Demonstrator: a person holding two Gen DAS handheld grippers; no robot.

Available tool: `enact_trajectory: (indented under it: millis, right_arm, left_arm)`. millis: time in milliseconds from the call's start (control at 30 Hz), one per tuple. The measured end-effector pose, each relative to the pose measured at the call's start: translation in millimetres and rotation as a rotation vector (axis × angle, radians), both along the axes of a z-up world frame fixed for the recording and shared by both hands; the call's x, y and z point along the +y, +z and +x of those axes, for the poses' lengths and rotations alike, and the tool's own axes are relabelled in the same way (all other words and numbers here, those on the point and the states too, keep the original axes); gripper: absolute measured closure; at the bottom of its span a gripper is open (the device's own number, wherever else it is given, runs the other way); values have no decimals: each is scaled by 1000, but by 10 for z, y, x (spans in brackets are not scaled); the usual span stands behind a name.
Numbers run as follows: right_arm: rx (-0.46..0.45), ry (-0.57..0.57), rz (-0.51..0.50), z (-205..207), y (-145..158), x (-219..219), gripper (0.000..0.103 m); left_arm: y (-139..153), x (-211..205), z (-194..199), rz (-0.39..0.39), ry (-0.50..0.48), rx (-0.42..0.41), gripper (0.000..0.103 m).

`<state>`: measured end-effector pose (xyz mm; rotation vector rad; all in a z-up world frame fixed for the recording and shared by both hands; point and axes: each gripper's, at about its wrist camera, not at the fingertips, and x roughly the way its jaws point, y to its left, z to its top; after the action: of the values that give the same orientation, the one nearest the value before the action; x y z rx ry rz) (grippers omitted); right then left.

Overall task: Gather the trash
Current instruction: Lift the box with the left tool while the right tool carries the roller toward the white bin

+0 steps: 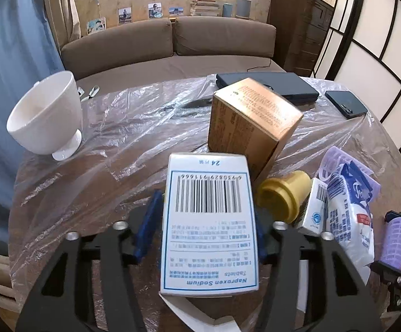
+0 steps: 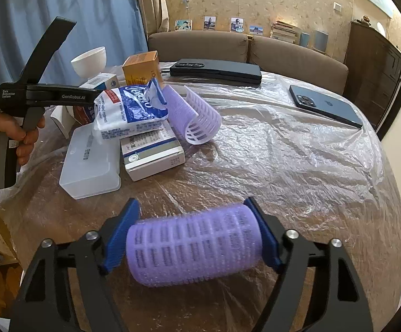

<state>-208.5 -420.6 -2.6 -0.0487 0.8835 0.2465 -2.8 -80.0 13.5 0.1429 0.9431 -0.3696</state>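
Both grippers loaded over the table, the trash heap lying between them.

The plastic-covered table carries the heap near its left edge; the left gripper is clamped on the pill box, long axis running straight out along the fingers, while the right gripper squeezes the roller end to end, axis crosswise. Only the right view shows the flat case; only the left shows the yellow cap.
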Motion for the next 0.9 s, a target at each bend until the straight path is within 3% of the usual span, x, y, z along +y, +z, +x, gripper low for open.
enact_trajectory:
  millis: [433, 900]
  right_arm:
    - [-13, -17, 16, -54, 56, -47, 30]
    - [-2, -25, 101, -289, 151, -155, 30]
  left_arm:
    - [52, 166, -165, -39, 32, -6, 55]
    - [182, 252, -505, -68, 40, -30, 55]
